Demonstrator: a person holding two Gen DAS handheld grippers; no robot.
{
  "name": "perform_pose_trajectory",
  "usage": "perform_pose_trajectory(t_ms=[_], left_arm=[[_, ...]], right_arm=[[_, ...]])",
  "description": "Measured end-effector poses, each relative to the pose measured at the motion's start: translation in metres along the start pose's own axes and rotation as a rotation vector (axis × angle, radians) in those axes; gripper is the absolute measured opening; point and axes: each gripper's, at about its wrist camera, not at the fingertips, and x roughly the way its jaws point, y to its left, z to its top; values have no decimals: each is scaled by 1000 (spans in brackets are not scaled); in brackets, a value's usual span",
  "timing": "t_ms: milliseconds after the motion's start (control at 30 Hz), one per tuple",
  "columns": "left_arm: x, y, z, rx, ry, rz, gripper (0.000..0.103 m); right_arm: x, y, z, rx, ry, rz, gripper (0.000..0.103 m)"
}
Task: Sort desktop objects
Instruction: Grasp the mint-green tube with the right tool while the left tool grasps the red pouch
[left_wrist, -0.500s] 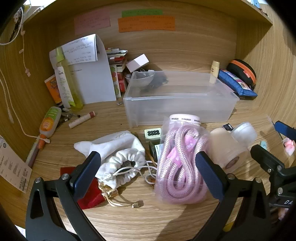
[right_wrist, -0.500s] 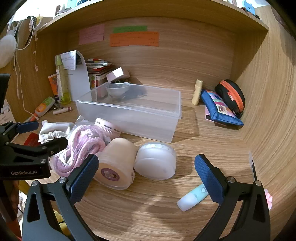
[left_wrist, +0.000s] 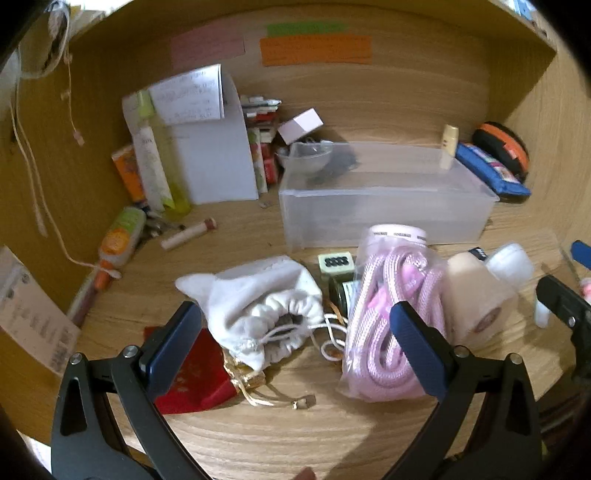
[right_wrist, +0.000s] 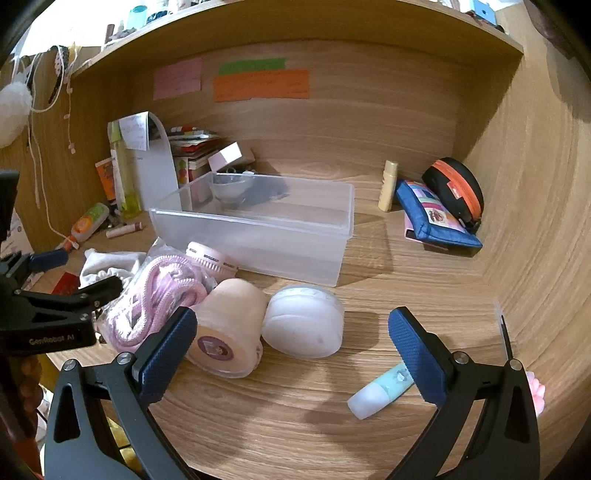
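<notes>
A clear plastic bin (left_wrist: 384, 206) (right_wrist: 258, 236) stands at the back of the wooden desk. In front of it lie a white drawstring pouch (left_wrist: 266, 306), a bagged pink rope (left_wrist: 391, 317) (right_wrist: 155, 299), a beige cup on its side (right_wrist: 229, 328) (left_wrist: 476, 302) and a white round jar (right_wrist: 304, 321). My left gripper (left_wrist: 291, 347) hovers open above the pouch and rope, holding nothing. My right gripper (right_wrist: 291, 347) is open above the desk near the jar, with a small mint tube (right_wrist: 380, 391) beside its right finger.
A red pouch (left_wrist: 195, 376), a small die-like box (left_wrist: 334, 262), a lip balm stick (left_wrist: 188, 232) and bottles (left_wrist: 151, 173) lie on the left. A blue pencil case (right_wrist: 436, 218), an orange-zip case (right_wrist: 458, 192) and a cream tube (right_wrist: 388, 184) sit at the back right. Wooden walls enclose the desk.
The left wrist view has shifted slightly, with the pouch and rope sitting a little lower and nearer the fingers. The right gripper has barely moved. Both stay open.
</notes>
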Motion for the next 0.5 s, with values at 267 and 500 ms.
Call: perform_pose_trajectory(t_ms=[267, 500], left_arm=[[-4, 50, -18, -126, 43, -80, 103], [12, 103, -39, -222, 114, 45, 103]], right_arm=[[2, -16, -4, 50, 8, -5, 103], [7, -35, -14, 88, 38, -75, 102]])
